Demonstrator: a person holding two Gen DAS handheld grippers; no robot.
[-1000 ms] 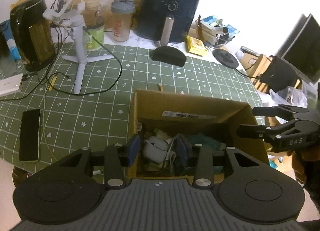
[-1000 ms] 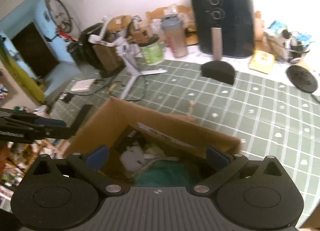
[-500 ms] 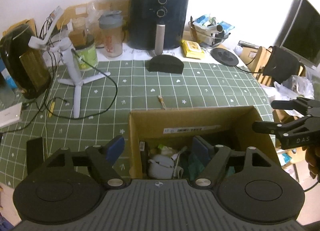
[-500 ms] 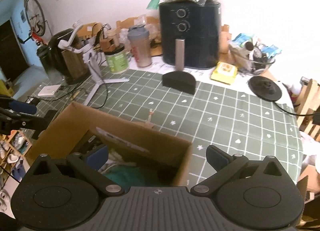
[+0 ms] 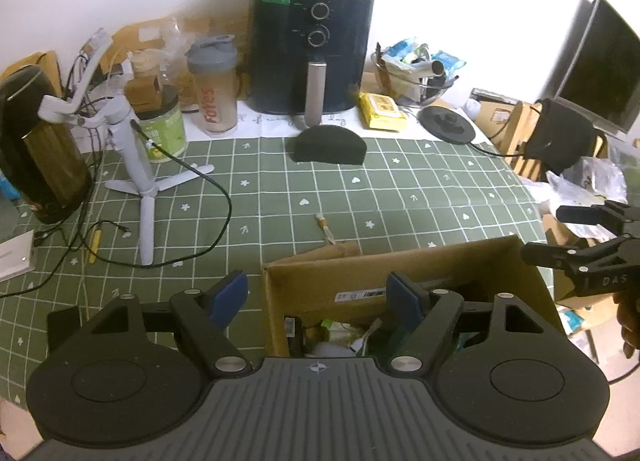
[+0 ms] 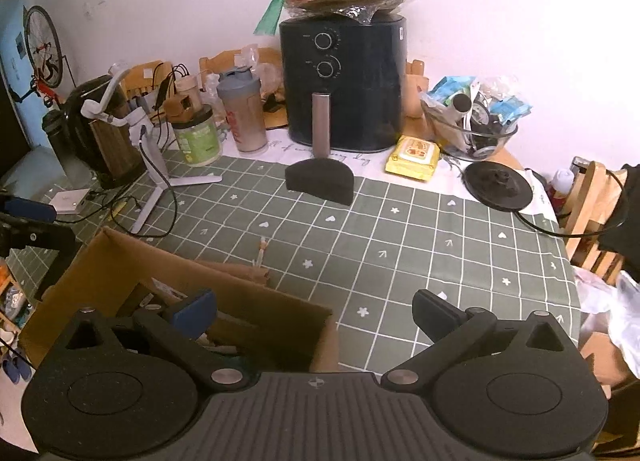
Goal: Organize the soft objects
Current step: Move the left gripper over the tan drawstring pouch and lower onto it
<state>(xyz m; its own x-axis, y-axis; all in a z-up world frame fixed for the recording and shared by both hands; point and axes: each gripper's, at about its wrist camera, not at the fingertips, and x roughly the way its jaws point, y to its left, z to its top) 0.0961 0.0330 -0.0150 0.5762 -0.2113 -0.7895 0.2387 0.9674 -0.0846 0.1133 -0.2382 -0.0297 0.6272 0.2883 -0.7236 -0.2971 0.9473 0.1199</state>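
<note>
Left gripper (image 5: 318, 295) jaws wide, empty, straddling cardboard box (image 5: 400, 277) wall at table's near edge. Left view shows soft items (image 5: 336, 335) inside; right view hides them. Right gripper (image 6: 316, 311) wide, empty.

The cardboard box (image 5: 400, 281) sits on the table (image 5: 400, 189), well before the air fryer (image 5: 312, 53).

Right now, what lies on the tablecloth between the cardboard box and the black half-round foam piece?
In both wrist views, only a small stick-like item lies between the cardboard box and the foam piece; the rest is bare green cloth.
</note>
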